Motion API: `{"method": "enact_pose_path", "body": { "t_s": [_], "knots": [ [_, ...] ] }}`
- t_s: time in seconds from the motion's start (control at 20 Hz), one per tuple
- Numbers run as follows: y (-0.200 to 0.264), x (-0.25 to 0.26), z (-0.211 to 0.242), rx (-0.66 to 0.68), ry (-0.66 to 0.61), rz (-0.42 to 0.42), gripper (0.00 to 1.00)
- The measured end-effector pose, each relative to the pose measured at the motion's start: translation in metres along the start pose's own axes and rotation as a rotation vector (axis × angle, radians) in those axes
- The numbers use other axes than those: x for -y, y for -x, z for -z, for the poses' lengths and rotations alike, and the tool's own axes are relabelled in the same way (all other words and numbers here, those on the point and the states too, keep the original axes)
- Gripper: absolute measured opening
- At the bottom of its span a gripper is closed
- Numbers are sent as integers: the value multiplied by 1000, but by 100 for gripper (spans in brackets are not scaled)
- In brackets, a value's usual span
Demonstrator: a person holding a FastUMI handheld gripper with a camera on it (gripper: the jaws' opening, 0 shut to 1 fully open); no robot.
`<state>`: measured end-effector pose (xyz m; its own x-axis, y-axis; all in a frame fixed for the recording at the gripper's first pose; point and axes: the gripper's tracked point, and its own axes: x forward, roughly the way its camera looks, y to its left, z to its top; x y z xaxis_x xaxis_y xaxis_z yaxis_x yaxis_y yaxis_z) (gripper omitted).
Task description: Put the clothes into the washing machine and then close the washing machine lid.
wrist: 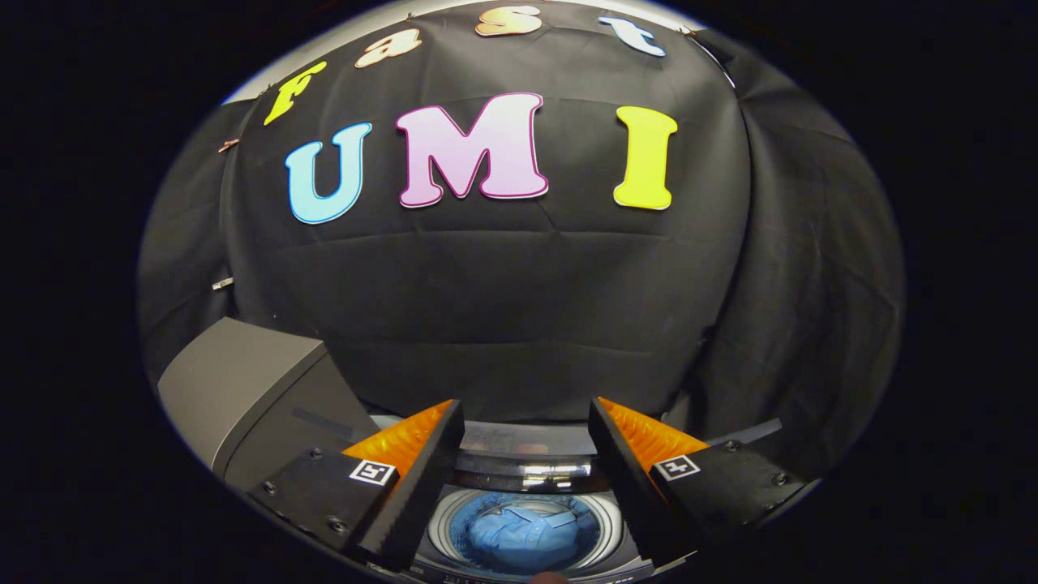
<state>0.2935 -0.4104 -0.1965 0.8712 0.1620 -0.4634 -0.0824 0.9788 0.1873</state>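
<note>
My gripper (525, 422) hangs open above the washing machine (519, 466), with nothing between its fingers. Below and between the fingers lies the round drum opening, and a light blue garment (523, 531) rests inside it. The machine's lid (527, 438) looks raised behind the drum, its glossy dark edge just beyond the fingertips. I cannot tell how far back it stands.
A grey box-shaped unit (243, 389) stands to the left of the washer, close to the left finger. The black cloth wall rises right behind the machine and wraps around on the right.
</note>
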Motion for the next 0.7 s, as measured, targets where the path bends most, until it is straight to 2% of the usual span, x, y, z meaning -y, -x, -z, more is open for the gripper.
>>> {"method": "enact_pose_path", "body": {
  "t_s": [0.3,0.35,0.5,0.6,0.7],
  "knots": [
    [-2,-4,24,-67,-20,-60,99],
    [-1,-6,37,-109,-32,-72,99],
    [9,2,111,-364,-23,-44,99],
    [6,-6,122,-381,-52,-51,100],
    [0,-9,116,-338,-5,-57,99]
  ]
}}
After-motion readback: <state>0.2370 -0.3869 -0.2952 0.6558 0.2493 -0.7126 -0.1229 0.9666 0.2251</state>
